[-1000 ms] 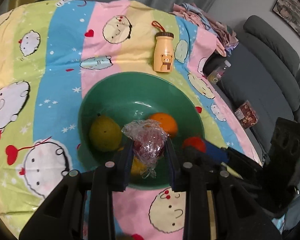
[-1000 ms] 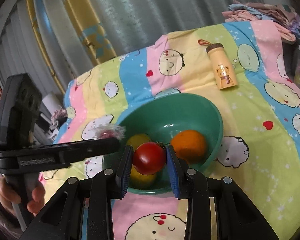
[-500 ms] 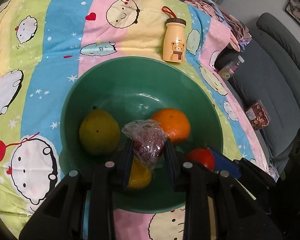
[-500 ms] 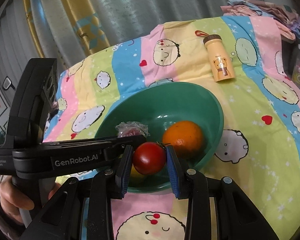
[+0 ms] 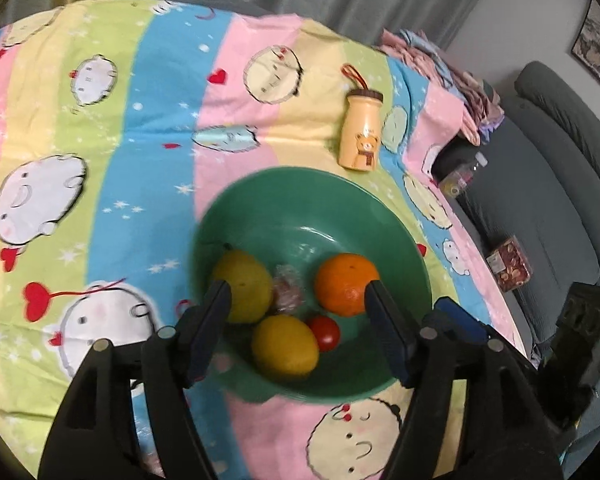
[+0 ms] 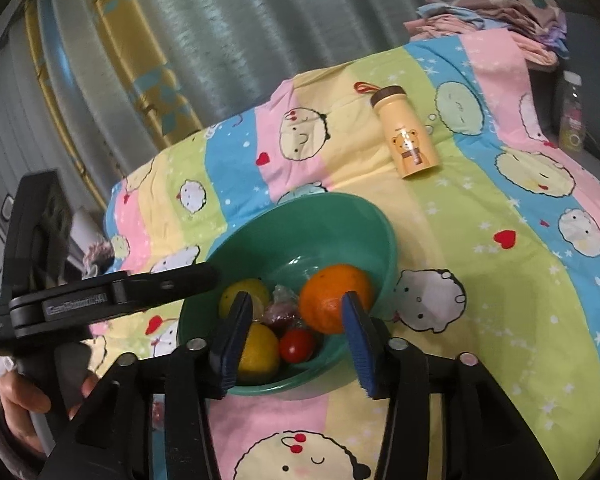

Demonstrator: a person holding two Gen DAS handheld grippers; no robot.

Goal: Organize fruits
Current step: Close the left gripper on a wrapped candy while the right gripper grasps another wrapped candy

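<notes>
A green bowl [image 5: 308, 200] [image 6: 316, 216] sits on the cartoon-print cloth. It holds a pear [image 5: 246, 290], a lemon [image 5: 286, 346] [image 6: 260, 350], an orange [image 5: 346, 284] [image 6: 332, 296], a red tomato [image 5: 325, 333] [image 6: 297, 345] and a plastic-wrapped red fruit [image 5: 288, 294] [image 6: 281, 309]. My left gripper [image 5: 298, 300] is open and empty above the bowl's near side. My right gripper [image 6: 294, 312] is open and empty above the bowl's near rim. The left gripper's finger [image 6: 172, 284] reaches over the bowl's left edge in the right wrist view.
A yellow bear-print bottle [image 5: 360, 132] [image 6: 408, 136] lies beyond the bowl. Folded clothes [image 5: 456, 80] [image 6: 500, 16] sit at the far right edge. A grey sofa [image 5: 560, 184] with a snack box [image 5: 508, 264] is to the right. Curtains hang behind.
Both grippers have opened. The wrapped fruit left my left gripper and the tomato left my right gripper; both now lie in the bowl. Both grippers have pulled back a little.
</notes>
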